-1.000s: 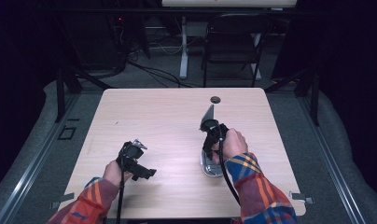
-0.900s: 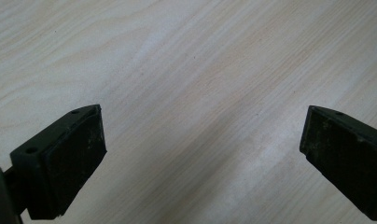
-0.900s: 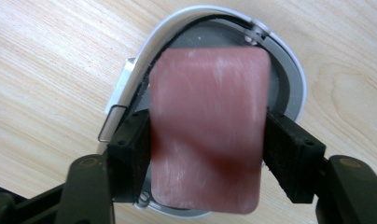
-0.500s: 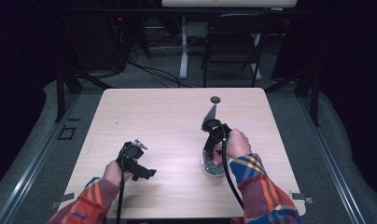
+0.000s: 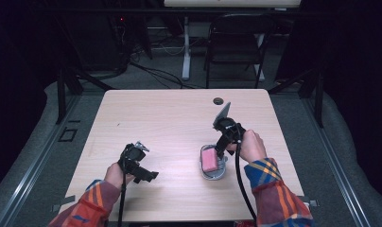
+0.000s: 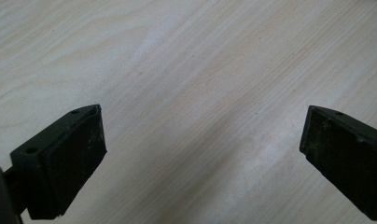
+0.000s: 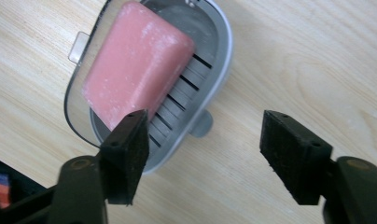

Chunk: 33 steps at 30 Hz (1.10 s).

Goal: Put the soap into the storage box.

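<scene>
While the right gripper (image 7: 203, 149) hovers with jaws spread wide and empty over the grey soap dish (image 7: 214, 56), a pink soap bar (image 7: 135, 60) lies tilted inside at 11 o'clock. Left gripper (image 6: 200, 154) — equally wide, holding nothing — faces bare counter (image 6: 191, 70); a chair (image 5: 236, 47) stands beyond.

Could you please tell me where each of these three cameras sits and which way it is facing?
High view: fixed above the person's side, looking forward and down on the table; both forearms, the left gripper and the right gripper show.
Left gripper view: rides the left gripper, looking down at bare tabletop between its open jaws.
Right gripper view: rides the right gripper, looking down past open jaws at the pink soap in the grey soap dish.
Shared: the high view and the right gripper view both show soap and dish.
</scene>
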{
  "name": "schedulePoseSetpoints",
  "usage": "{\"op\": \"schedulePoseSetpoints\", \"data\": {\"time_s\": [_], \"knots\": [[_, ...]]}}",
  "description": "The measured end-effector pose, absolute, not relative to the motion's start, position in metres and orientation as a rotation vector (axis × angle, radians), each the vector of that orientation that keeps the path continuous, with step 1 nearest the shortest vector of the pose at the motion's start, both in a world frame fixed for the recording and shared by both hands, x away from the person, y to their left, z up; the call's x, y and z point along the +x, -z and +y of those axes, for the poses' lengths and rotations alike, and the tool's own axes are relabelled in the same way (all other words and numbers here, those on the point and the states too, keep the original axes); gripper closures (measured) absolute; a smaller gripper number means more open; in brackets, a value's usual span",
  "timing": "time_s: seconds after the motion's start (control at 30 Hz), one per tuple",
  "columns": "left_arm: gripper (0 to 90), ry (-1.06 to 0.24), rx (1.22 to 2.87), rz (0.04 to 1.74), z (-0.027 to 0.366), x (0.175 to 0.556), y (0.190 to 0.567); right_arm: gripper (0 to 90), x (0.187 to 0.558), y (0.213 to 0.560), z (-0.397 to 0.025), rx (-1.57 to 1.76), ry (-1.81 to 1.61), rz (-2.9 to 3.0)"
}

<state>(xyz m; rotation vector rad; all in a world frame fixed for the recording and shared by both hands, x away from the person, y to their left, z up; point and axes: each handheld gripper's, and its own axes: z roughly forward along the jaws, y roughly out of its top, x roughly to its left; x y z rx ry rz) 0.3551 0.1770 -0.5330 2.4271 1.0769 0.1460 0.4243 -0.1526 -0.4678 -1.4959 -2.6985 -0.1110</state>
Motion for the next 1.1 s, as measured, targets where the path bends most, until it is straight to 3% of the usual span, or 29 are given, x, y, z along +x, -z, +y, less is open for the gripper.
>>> {"op": "schedulePoseSetpoints", "data": {"time_s": [0.1, 0.2, 0.37, 0.63, 1.1], "knots": [[0.2, -0.145, 2.425, 1.079, 0.177, 0.355, 0.533, 26.1, 0.422, 0.465, -0.159, -1.489, 0.149, -2.724], [0.2, -0.146, 2.425, 1.077, 0.177, 0.355, 0.533, 15.5, 0.416, 0.460, -0.171, -1.512, 0.202, -2.744], [0.2, -0.144, 2.428, 1.078, 0.177, 0.355, 0.533, 13.3, 0.409, 0.455, -0.186, -1.527, 0.234, -2.763], [0.2, -0.147, 2.430, 1.080, 0.177, 0.355, 0.533, 1.0, 0.392, 0.453, -0.220, -1.592, 0.350, -2.769], [0.2, -0.148, 2.425, 1.071, 0.177, 0.355, 0.533, 0.0, 0.359, 0.470, -0.267, -1.646, 0.446, -2.765]]}}
